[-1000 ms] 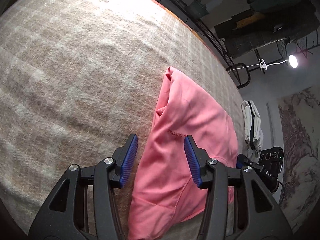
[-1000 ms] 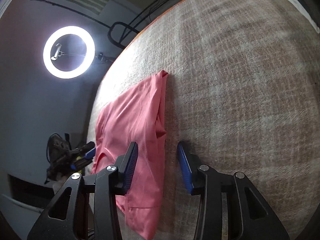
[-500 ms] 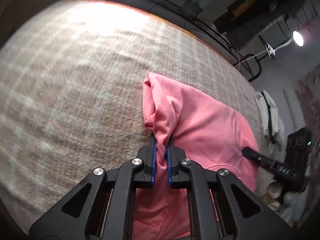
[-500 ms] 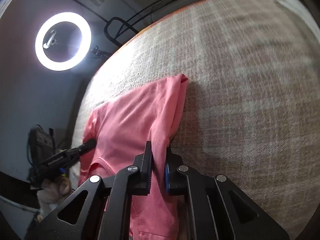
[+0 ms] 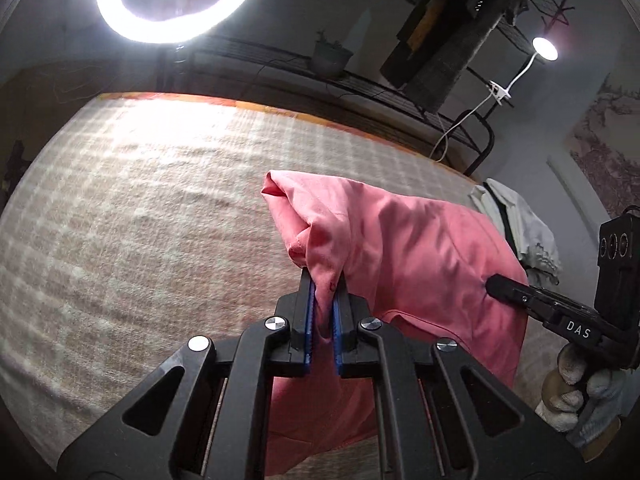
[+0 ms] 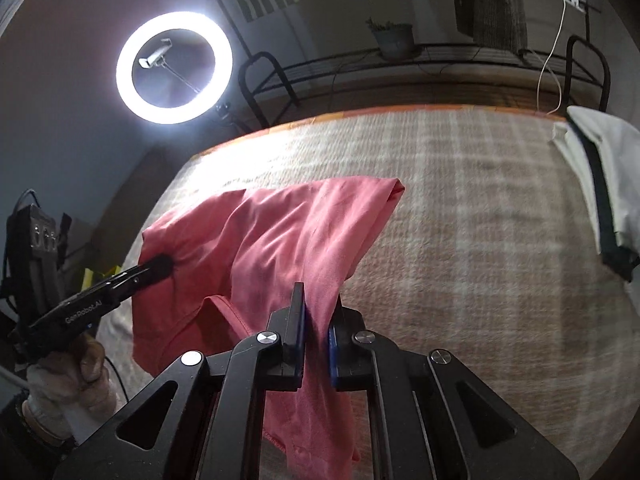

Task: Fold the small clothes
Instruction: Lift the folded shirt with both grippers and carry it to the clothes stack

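Left claw (image 5: 323, 300) clamped tight on a bunched edge of the pink garment (image 5: 404, 248); right claw (image 6: 316, 312) pinched closed on the opposite edge. Garment hangs between both claws, partly lifted above the plaid blanket (image 5: 140, 216). White-and-dark garment (image 6: 600, 184) lies well apart.

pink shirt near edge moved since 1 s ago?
Yes. The pink shirt was flat on the plaid blanket; both closed grippers now pinch its near edge, lifted off the blanket.

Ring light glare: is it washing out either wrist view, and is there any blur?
Left wrist: ring light blooms, bleaching the far blanket; pink garment stays readable. Right wrist: ring light is crisp; blanket's right edge smears.
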